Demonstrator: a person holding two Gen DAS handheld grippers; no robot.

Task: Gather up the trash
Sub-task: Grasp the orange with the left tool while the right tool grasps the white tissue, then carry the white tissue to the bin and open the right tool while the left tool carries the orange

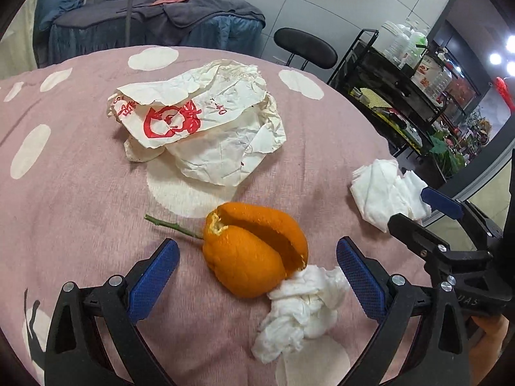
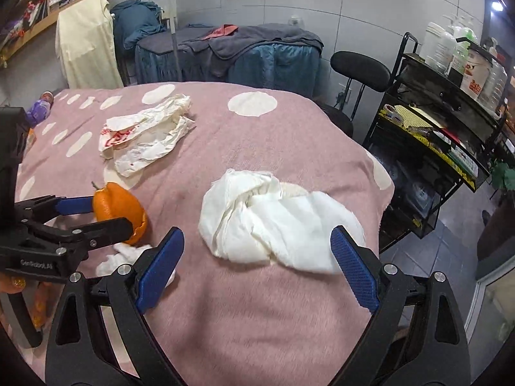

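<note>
An orange peel (image 1: pixel 254 251) (image 2: pixel 120 207) with a green stem lies on the pink dotted cloth, between the wide-open fingers of my left gripper (image 1: pixel 257 257) (image 2: pixel 96 214). A crumpled white tissue (image 1: pixel 302 305) (image 2: pixel 128 257) touches the peel's near side. Beyond them lies a crumpled white paper wrapper (image 1: pixel 206 122) (image 2: pixel 145 135) with red print. My right gripper (image 2: pixel 257 247) (image 1: pixel 428 209) is open, its fingers on either side of the near end of a larger white tissue (image 2: pixel 273 222) (image 1: pixel 383 189) close to the table's right edge. Neither gripper holds anything.
The pink cloth (image 2: pixel 244 315) with white dots covers the table. A black wire cart (image 2: pixel 434 148) with bottles stands to the right, a black stool (image 2: pixel 360 67) behind the table. A massage bed (image 2: pixel 231 54) with grey and blue covers stands at the back. A purple object (image 2: pixel 40 109) lies far left.
</note>
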